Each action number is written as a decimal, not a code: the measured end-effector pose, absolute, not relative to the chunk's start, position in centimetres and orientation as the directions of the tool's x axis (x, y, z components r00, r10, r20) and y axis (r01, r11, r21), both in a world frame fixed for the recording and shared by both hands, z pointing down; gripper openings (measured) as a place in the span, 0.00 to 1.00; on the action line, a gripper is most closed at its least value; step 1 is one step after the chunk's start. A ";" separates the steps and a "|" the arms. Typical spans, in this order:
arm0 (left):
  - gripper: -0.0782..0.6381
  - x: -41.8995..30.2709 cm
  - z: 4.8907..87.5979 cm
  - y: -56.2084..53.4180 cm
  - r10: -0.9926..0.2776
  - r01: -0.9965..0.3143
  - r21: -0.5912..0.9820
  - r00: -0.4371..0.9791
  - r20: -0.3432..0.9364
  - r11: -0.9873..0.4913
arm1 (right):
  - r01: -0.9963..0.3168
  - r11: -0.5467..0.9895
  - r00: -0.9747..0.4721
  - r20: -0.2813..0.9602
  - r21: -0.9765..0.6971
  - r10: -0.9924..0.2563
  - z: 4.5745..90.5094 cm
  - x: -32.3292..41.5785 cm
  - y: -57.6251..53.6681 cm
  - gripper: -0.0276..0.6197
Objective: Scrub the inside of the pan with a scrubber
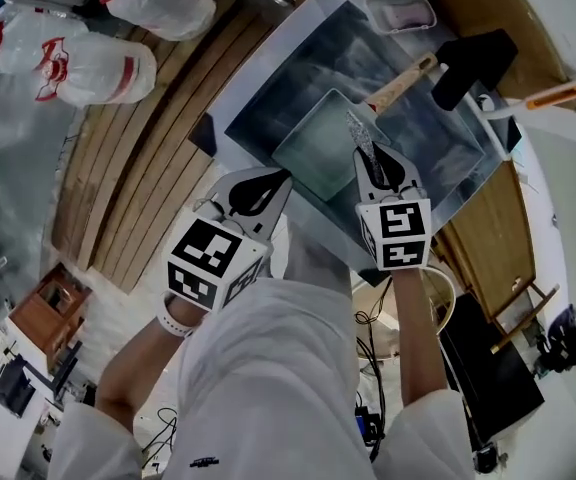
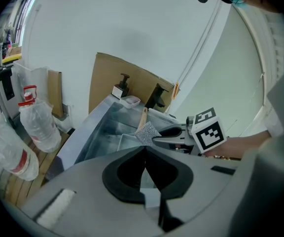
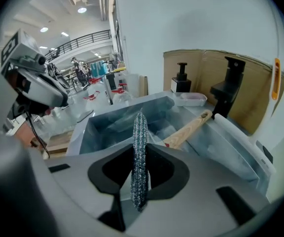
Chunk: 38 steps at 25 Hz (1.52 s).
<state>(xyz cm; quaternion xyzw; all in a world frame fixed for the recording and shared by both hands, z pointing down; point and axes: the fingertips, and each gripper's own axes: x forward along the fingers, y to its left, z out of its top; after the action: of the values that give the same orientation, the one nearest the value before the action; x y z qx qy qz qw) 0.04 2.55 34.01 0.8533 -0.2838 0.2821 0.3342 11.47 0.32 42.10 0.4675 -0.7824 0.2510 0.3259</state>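
Your right tongs (image 1: 370,153) pinch the scrubber (image 1: 360,131) above the pan (image 1: 313,163), at its right rim. The pan sits in the sink (image 1: 268,78). Your left tongs (image 1: 271,181) are closed and empty, just off its near-left corner.

Steel sink (image 1: 268,56), plastic bags (image 1: 98,68), soap dish (image 1: 400,11)
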 end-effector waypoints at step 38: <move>0.12 -1.0 39.1 2.7 -0.305 -0.731 0.452 0.646 0.700 -0.512 | -0.677 0.733 -0.433 0.839 -0.062 -0.329 49.5 6.4 -1.9 0.13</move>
<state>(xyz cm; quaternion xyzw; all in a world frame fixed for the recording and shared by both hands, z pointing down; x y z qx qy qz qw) -1.05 2.71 39.06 0.8232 -0.3146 0.2796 0.3811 6.43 -1.90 49.48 0.3057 -0.8225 0.1998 0.4361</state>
